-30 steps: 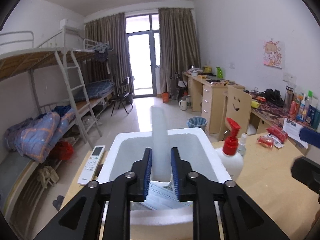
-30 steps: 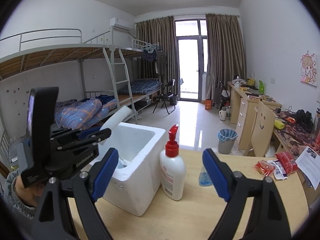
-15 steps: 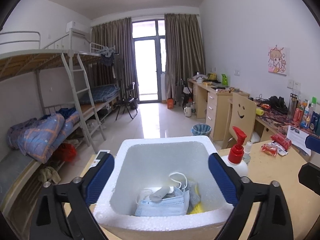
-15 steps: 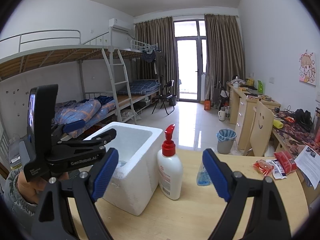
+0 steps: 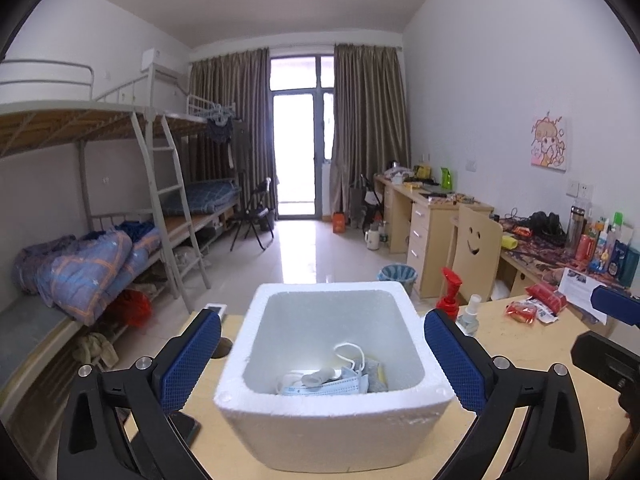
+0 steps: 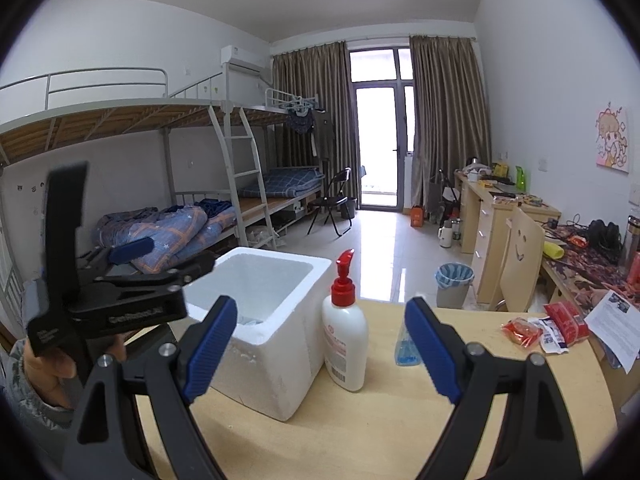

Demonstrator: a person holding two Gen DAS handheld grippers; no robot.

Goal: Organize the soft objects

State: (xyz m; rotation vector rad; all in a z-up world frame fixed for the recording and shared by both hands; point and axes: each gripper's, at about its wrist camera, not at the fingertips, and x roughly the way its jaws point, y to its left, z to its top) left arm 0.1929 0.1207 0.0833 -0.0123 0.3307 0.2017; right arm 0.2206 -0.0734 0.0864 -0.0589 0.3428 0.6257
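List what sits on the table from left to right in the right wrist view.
White foam box → lotion pump bottle → small blue spray bottle → red snack packets → printed paper sheet.

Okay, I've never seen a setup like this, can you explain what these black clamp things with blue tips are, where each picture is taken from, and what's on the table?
There is no robot here. A person holds a hand-operated clamp in each hand, each carrying a wide-angle camera that looks forward along its two blue-padded fingers.

One picture comes from the left gripper, the other from the right gripper. In the right view you can also see the left clamp, held in the person's hand, off to the side.

On the wooden table stands a white foam box containing soft items, including a blue face mask. Beside it are a pump bottle with a red top, a small spray bottle and red snack packets.

Nothing is held: both grippers are open and empty, the left one spread in front of the box.
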